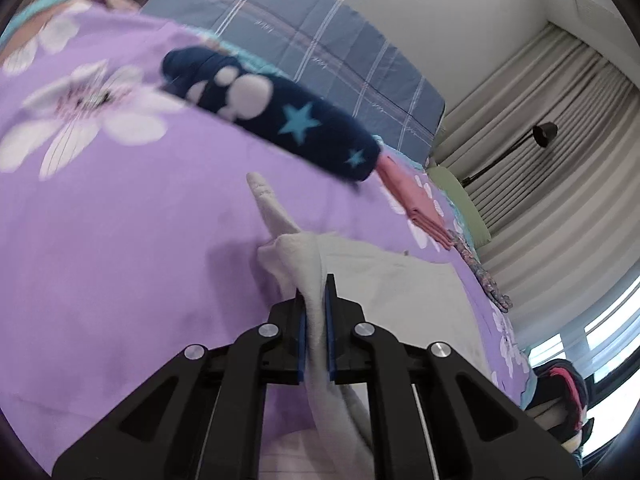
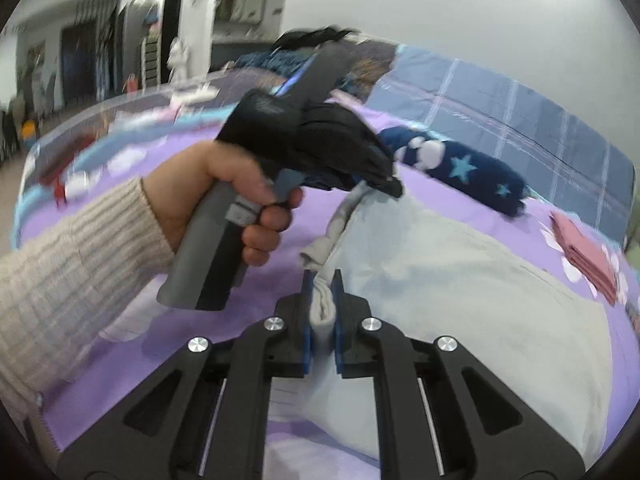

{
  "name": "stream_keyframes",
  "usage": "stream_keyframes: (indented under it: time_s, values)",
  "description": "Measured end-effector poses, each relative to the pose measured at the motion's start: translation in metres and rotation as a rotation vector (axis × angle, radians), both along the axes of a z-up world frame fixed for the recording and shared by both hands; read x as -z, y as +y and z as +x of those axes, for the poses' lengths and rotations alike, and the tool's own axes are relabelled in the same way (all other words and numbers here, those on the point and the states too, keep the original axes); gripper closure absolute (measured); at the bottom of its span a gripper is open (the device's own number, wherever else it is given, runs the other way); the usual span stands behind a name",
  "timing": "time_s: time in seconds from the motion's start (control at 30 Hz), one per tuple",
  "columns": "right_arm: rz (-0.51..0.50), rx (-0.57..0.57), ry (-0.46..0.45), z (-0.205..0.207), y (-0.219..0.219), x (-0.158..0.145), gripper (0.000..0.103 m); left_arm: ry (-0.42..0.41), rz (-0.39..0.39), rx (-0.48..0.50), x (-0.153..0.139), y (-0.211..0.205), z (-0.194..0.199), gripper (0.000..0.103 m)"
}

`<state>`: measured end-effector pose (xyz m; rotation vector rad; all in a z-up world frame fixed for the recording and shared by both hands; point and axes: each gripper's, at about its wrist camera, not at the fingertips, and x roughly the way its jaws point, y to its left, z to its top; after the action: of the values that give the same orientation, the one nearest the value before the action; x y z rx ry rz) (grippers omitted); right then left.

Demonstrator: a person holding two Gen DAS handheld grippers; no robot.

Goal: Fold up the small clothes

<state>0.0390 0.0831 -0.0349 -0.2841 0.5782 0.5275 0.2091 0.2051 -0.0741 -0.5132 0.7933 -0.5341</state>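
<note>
left wrist view: the left gripper (image 1: 316,300) sits low in the centre, its 2 blue pads clamped on a bunched fold of the white garment (image 1: 400,292). the garment spreads to the right of the jaws over the purple sheet (image 1: 140,240). a navy roll (image 1: 280,116) with stars lies across the upper middle, a pink stack (image 1: 416,204) to its right. a lamp (image 1: 540,134) stands at upper right by the curtain (image 1: 560,160).

right wrist view: the right gripper (image 2: 323,300) at lower centre pinches another edge of the garment (image 2: 460,272), which fills the right half. at centre left, a hand (image 2: 224,196) in a knit sleeve (image 2: 68,264) holds the left gripper (image 2: 394,188), closed on the cloth's far edge. the navy roll (image 2: 460,168) lies at upper right.
</note>
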Motion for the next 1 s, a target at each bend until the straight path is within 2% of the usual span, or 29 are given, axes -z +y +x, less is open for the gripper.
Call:
stream_keyframes:
  time_s: [0.1, 0.17, 0.33, 0.73, 1.0]
  values:
    - [0.082, 0.051, -0.017, -0.002, -0.039, -0.019, 0.096, -0.028, 0.031, 0.013, -0.024, -0.028, -0.002, 0.096]
    - [0.151, 0.083, 0.004, -0.001, -0.070, -0.026, 0.096, -0.048, 0.049, 0.023, -0.038, -0.050, -0.003, 0.096]
    - [0.296, 0.156, 0.054, 0.003, -0.133, -0.025, 0.096, -0.055, 0.125, 0.044, -0.054, -0.110, 0.001, 0.096]
    - [0.535, 0.339, 0.154, 0.003, -0.290, 0.003, 0.096, -0.044, 0.274, 0.156, -0.051, -0.266, 0.012, 0.096]
    - [0.583, 0.447, 0.176, -0.011, -0.361, 0.022, 0.096, -0.024, 0.350, 0.249, -0.034, -0.351, 0.016, 0.096]
